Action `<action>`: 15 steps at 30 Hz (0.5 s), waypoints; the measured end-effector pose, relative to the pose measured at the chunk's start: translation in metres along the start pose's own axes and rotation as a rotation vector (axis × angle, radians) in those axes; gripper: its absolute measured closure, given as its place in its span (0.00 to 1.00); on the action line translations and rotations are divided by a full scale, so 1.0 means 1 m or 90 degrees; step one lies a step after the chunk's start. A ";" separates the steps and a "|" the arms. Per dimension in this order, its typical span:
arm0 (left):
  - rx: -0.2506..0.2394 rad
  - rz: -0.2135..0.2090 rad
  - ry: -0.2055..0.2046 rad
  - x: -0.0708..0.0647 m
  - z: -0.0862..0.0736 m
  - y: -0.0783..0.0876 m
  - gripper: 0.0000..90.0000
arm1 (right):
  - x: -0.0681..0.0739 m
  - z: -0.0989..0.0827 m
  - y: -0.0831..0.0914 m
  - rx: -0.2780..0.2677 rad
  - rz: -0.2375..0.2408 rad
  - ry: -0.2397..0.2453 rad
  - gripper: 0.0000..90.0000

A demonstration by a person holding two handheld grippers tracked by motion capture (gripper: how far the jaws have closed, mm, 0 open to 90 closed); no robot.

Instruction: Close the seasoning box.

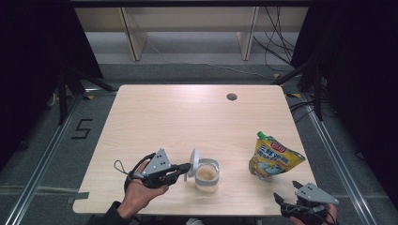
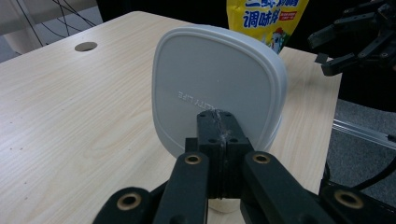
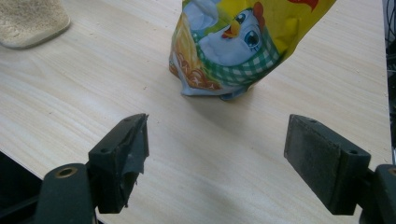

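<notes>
The left hand-held gripper (image 2: 218, 122) has its jaws pinched tight on the edge of a smooth white plastic lid (image 2: 217, 88) with rounded corners, held on edge just beside the open container (image 1: 207, 176); the lid hides that container in the left gripper view. The clear container, holding a pale grainy filling, stands near the front of the wooden table (image 1: 178, 117). The right hand-held gripper (image 3: 217, 158) is spread wide and empty near the table's front right corner, facing a glossy yellow pouch (image 1: 272, 161) whose top is cut off in its own view.

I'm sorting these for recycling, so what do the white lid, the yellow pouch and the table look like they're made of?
Lid: likely matte white plastic; moulded rim and embossed lettering.
Yellow pouch: glossy printed plastic film, probably laminated; it creases and catches light.
Table: pale wood-grain top, possibly laminate rather than solid wood; the grain looks flat and even.
</notes>
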State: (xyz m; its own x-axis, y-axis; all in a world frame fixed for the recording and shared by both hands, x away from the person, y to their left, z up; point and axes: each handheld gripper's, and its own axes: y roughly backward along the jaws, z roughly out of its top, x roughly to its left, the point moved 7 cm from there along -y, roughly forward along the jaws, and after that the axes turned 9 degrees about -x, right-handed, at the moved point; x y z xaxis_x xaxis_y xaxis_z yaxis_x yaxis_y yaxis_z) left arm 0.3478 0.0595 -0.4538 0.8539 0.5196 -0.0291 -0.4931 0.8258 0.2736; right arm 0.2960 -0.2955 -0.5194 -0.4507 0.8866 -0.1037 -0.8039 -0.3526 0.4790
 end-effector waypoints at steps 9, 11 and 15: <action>-0.003 -0.015 0.007 -0.007 0.001 -0.010 0.99 | 0.000 0.000 0.000 0.003 0.005 0.009 0.26; -0.001 -0.014 -0.001 -0.006 0.002 -0.008 0.99 | 0.000 0.000 0.000 0.002 0.002 0.010 0.26; -0.008 -0.010 0.014 -0.004 0.004 -0.005 0.98 | 0.000 0.000 0.000 0.000 0.003 0.011 0.26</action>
State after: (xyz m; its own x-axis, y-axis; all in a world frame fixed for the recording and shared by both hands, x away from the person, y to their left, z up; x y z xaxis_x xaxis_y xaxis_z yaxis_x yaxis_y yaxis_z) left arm 0.3472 0.0522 -0.4516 0.8577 0.5114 -0.0536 -0.4823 0.8363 0.2605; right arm 0.2962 -0.2957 -0.5195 -0.4617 0.8794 -0.1163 -0.8013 -0.3573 0.4798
